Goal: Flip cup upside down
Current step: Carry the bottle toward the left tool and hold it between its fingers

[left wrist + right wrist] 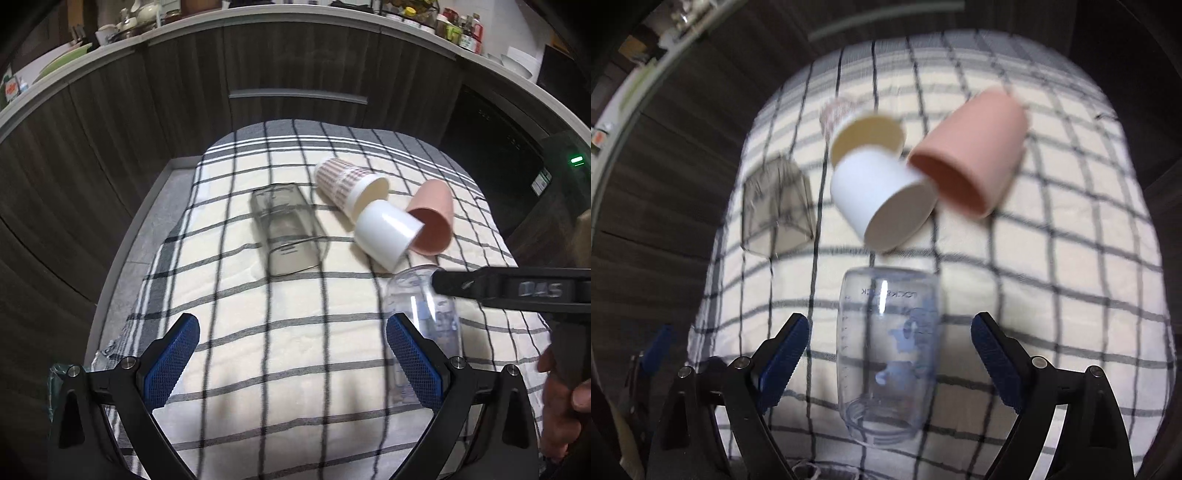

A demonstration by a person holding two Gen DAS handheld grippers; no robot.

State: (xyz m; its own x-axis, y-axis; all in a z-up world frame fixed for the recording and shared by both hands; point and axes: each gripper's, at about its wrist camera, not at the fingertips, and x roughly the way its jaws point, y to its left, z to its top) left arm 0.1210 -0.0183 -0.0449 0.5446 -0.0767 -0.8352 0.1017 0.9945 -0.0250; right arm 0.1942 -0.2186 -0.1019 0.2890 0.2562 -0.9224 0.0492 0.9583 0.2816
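A clear plastic cup (886, 354) with blue print stands upside down on the checked cloth (1052, 280), between the open fingers of my right gripper (890, 350), not touched by them. It also shows in the left wrist view (421, 314), partly behind the right gripper's black body (517, 290). My left gripper (291, 354) is open and empty over the cloth (258, 314), left of that cup.
Several cups lie on their sides further back: a smoky clear one (284, 225), a patterned one (351, 182), a white one (388, 232), a pink one (432, 225). Dark wooden cabinets (110, 147) surround the table. Cluttered counter (122, 26) beyond.
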